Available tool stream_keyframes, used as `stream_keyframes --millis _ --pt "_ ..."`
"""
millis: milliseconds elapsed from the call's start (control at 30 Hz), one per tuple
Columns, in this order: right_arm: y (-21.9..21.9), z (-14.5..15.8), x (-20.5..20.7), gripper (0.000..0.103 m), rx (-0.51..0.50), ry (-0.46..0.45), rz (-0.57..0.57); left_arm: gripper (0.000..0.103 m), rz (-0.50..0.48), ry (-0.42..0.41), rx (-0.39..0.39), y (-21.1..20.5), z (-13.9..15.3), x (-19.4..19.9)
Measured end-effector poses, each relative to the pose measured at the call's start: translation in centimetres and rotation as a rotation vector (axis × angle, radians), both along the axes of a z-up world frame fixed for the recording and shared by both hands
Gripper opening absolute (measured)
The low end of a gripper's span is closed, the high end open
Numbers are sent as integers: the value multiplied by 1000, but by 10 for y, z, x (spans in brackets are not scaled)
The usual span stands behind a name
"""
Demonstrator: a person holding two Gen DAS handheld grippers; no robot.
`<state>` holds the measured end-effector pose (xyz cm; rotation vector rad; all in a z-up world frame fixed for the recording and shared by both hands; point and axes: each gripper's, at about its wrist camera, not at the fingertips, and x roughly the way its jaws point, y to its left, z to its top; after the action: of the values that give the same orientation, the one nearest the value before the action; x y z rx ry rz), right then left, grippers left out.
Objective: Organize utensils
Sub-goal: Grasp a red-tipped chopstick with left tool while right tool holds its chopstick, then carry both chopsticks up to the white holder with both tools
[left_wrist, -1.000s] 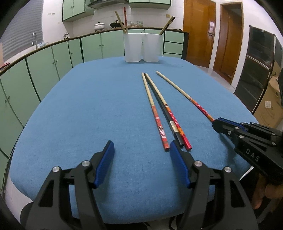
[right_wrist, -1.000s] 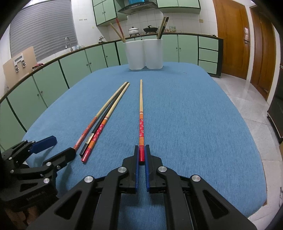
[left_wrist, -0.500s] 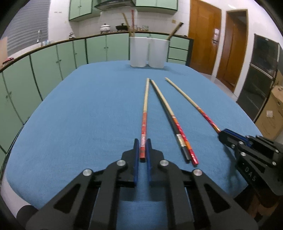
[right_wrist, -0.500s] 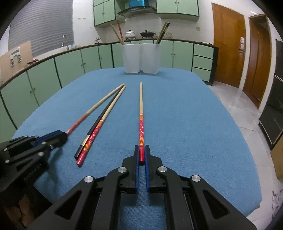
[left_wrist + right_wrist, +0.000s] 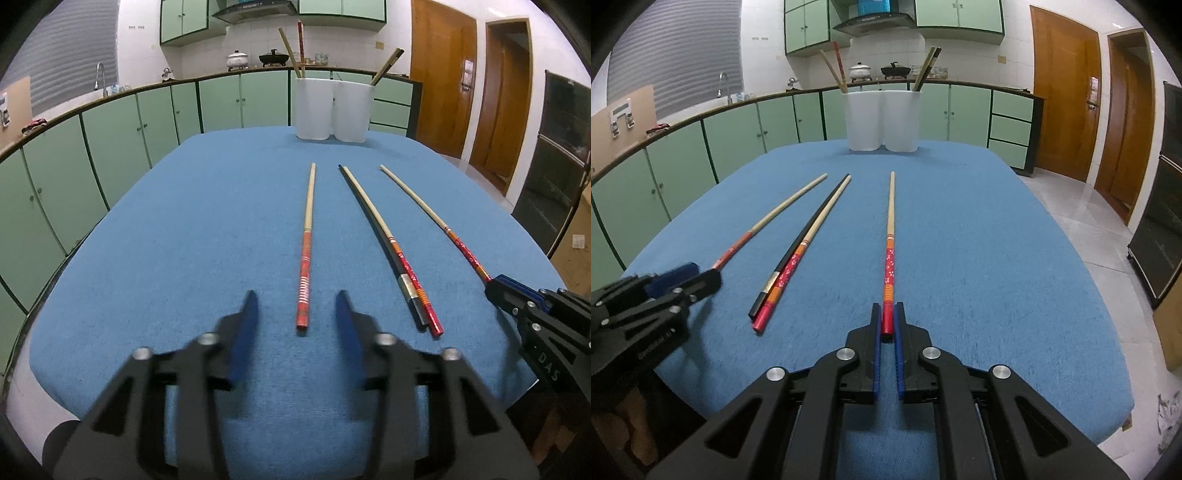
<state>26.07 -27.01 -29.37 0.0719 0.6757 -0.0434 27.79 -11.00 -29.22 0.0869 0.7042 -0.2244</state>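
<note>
Left wrist view: the left gripper is seen with its jaws just opened, and the striped red-handled chopstick lies between the pads untouched, flat on the worktop. In the right wrist view the right gripper is closed on the red end of the flower-patterned chopstick, whose pale tip rests on the cloth. A black chopstick and an orange-banded chopstick lie touching each other between the two grippers. The step in hand is judged to be the pickup: one stick is gripped, the other has been let go and must be re-grasped. A cleaner closing on the striped handle is called for next, then a lift and a carry to the white holders at the far edge, where other chopsticks already stand upright. The worktop is covered in blue cloth, soft enough that thin sticks may be pressed into it. Green cabinets, a tap, pots on a counter and wooden doors are seen around.
</note>
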Motion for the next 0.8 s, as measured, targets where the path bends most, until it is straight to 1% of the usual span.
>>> stream_keyframes --millis 67,100,133,167,200,267,333,533,633,800 --pt "2 0 0 7 -10 1 4 43 -13 7 -10 1 -1 2" --pt "3 0 0 7 -15 3 8 34 -28 13 -20 1 0 3" --pt "3 1 0 6 -16 4 9 16 -42 19 -30 2 0 4" --pt "3 1 0 6 -12 4 9 8 -58 26 -41 2 1 4" --pt "2 3 1 6 -6 6 9 6 -67 31 -51 2 3 4" --pt "2 7 -1 6 6 2 13 5 -74 30 -62 1 8 3" --pt "4 18 -7 6 12 -19 19 5 -75 23 -74 2 18 1" --pt "7 55 -20 6 44 -69 17 5 -53 -6 -123 11 62 -3" --pt "8 78 -22 6 44 -91 24 5 -62 -30 -129 11 84 -4" --pt "5 119 -18 6 33 -131 44 5 -88 -84 -110 7 119 -7"
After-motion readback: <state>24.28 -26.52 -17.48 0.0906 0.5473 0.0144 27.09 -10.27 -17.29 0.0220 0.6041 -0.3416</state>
